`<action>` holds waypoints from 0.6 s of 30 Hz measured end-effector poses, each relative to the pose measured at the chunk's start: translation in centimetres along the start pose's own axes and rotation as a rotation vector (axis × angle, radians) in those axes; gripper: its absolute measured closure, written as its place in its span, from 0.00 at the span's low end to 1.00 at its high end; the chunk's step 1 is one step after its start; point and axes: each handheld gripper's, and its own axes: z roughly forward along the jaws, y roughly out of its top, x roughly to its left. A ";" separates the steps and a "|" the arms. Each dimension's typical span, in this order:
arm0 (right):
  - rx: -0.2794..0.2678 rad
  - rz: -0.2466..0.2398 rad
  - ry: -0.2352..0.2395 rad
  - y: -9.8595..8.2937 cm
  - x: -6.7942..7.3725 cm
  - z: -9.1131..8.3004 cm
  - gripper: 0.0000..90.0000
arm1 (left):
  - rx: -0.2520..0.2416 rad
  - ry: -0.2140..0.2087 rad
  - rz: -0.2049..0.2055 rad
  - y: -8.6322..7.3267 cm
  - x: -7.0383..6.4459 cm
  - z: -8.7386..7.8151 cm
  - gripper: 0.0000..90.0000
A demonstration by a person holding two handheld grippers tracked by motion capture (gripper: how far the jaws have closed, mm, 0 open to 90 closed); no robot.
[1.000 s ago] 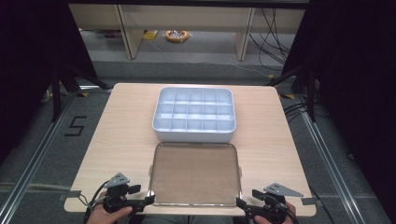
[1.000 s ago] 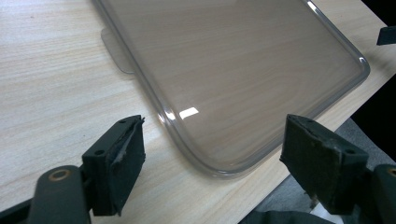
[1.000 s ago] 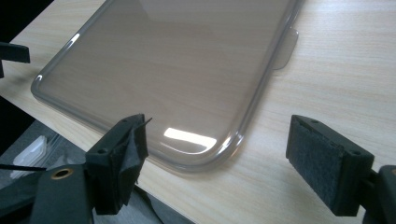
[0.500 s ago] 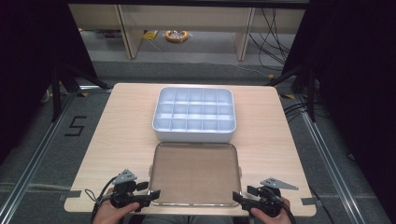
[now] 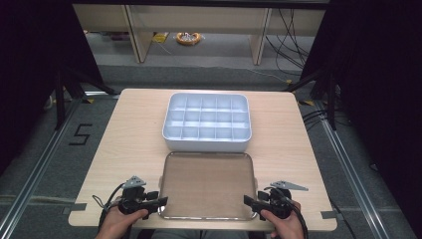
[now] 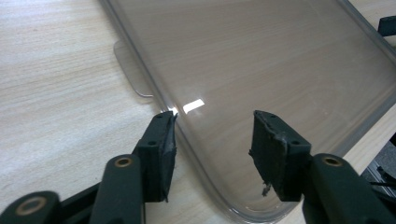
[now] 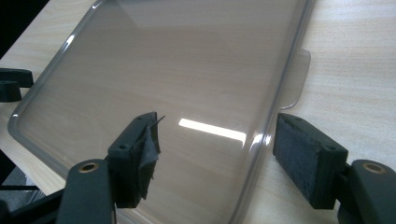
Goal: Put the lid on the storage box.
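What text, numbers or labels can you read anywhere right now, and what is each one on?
"5": black mark on the grey floor left of the table.
No readable print on the clear lid, the white divided box, the left gripper or the right gripper.
The yellow items on the far floor are too small to read.

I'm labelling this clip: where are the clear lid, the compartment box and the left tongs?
clear lid (image 5: 206, 184), high view, middle of its flat panel.
compartment box (image 5: 206, 141), high view, front wall.
left tongs (image 6: 212, 135), left gripper view, midway between the open fingertips.
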 end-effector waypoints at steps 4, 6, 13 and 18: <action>0.003 0.059 -0.013 0.1 0.2 0.5 0.37 | 0.007 0.007 -0.001 0.0 0.2 0.2 0.59; -0.012 0.018 -0.021 0.1 -0.2 0.8 0.37 | 0.012 -0.004 -0.021 0.0 0.2 0.5 0.60; -0.060 0.173 0.023 -0.1 -0.5 0.6 0.36 | 0.013 -0.014 -0.039 0.1 0.6 0.4 0.62; -0.056 0.273 0.043 -0.4 -0.6 0.3 0.42 | 0.003 0.007 -0.033 0.0 0.4 0.5 0.63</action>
